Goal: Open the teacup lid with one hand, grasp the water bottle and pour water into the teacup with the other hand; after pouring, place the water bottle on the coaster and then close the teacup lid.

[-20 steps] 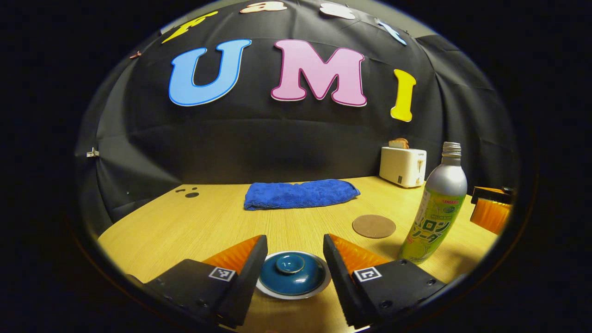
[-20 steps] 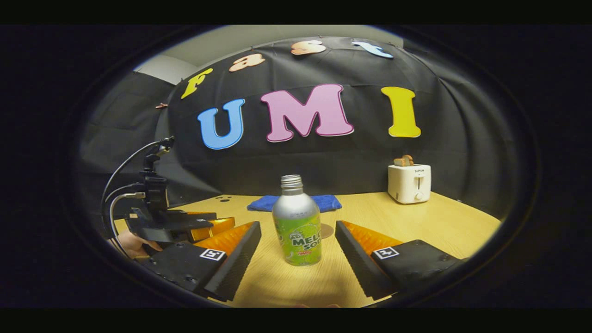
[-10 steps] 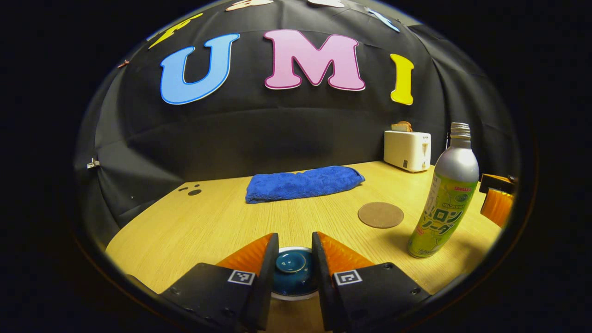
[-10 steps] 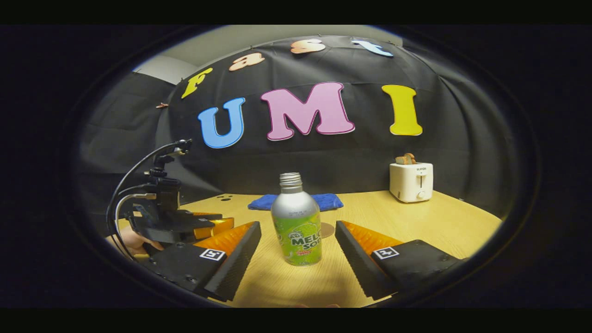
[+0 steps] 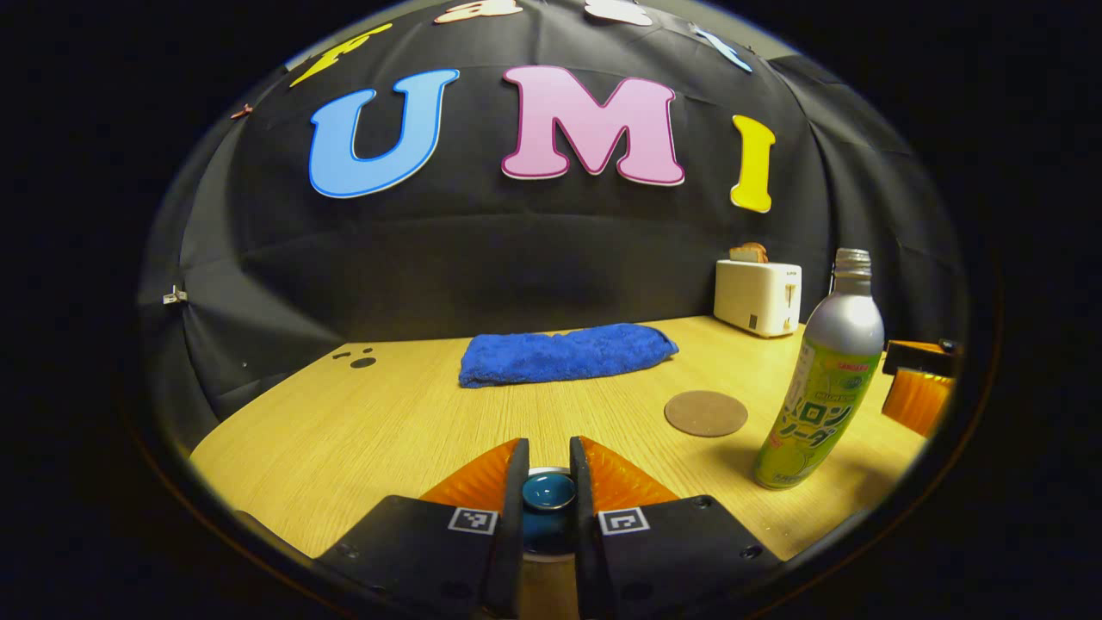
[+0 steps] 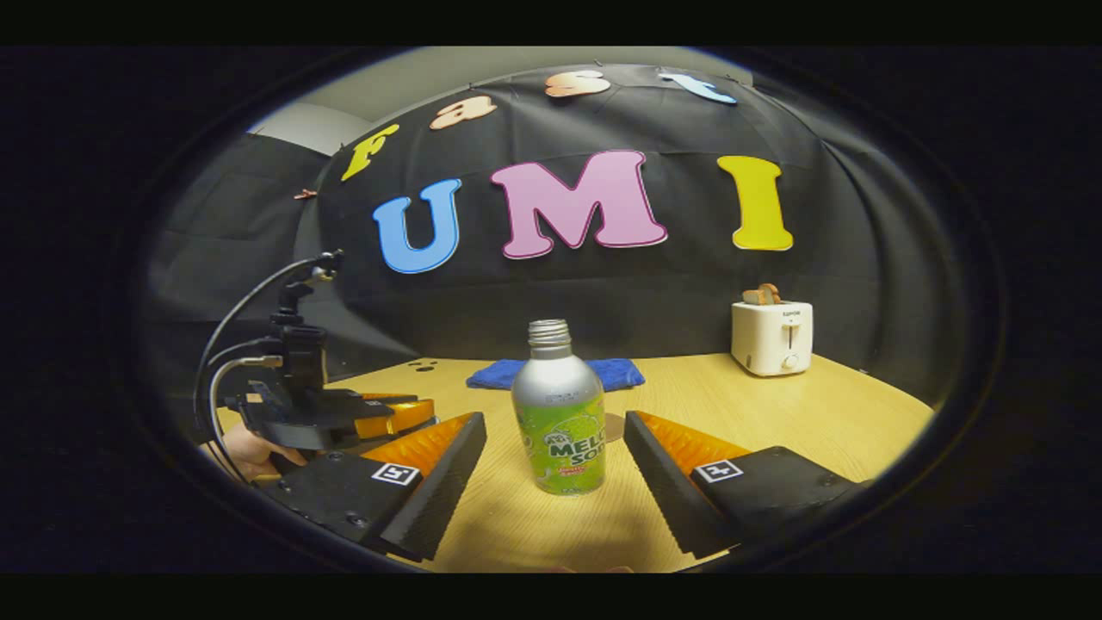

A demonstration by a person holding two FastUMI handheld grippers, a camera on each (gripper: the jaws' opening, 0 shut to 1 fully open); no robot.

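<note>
The teacup lid (image 5: 548, 492) is a glossy dark teal piece with a small round knob in the middle and a pale rim just peeking out underneath. The left gripper (image 5: 548, 482) has both fingers clamped on that knob, right at the near edge of the table (image 5: 344, 430). The lid looks level, knob pointing straight up.

The water bottle (image 6: 558, 409) is a silver aluminium one with a bright green label wrapping the lower half and an uncapped threaded neck. It stands upright on the table, long axis vertical, mouth up. In the right gripper view it sits between the fingers of the right gripper (image 6: 555, 452), which are spread wide and clear of it on both sides — so that claw is released. From the left gripper view the bottle is off to the right, with the round brown coaster (image 5: 706, 413) lying flat just beside it, apart from it.

The surface is a light wood-grain tabletop. Toward the back there's a folded blue towel (image 5: 564, 354) and a white toaster (image 5: 758, 297) with bread sticking out, in the far right corner. Black cloth hangs behind everything. In the right gripper view a hand (image 6: 250, 452) shows at the left, holding the other gripper's cabled body.
</note>
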